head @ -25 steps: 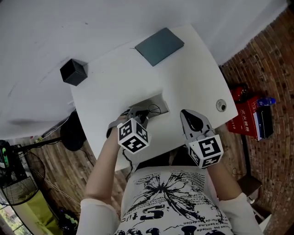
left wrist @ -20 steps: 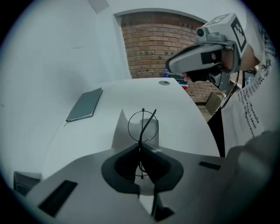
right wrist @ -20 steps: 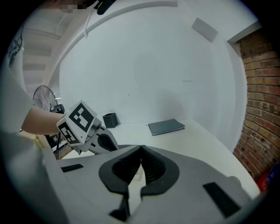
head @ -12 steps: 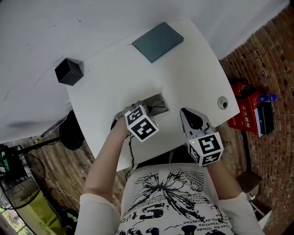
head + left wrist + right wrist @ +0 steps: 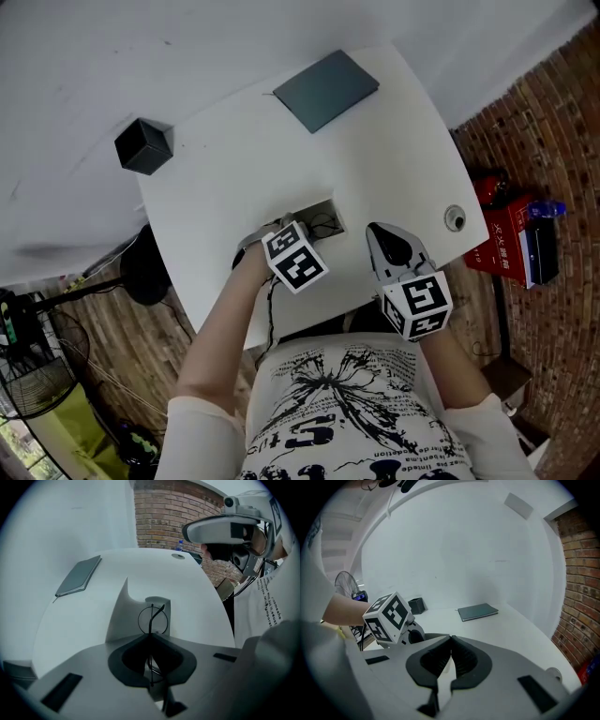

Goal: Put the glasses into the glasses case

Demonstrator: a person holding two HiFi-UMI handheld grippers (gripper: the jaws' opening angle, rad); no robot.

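The thin wire-framed glasses (image 5: 152, 619) are pinched by a temple in my left gripper (image 5: 151, 638), which is shut on them. One round lens hangs just in front of the open grey glasses case (image 5: 158, 607), whose lid stands up on its left. From the head view the left gripper (image 5: 281, 232) sits at the case (image 5: 317, 212) near the table's front edge, with the glasses' wire (image 5: 325, 225) at the case's near side. My right gripper (image 5: 375, 230) rests to the right, shut and holding nothing (image 5: 451, 640).
On the white table (image 5: 394, 159), a dark teal notebook (image 5: 325, 89) lies at the far side. A black cube box (image 5: 143, 145) sits at the far left corner and a round grommet (image 5: 455, 218) near the right edge. A red box (image 5: 502, 234) stands on the floor.
My left gripper has turned and shifted a little right and forward toward the case, holding the glasses. The right gripper has stayed where it was.
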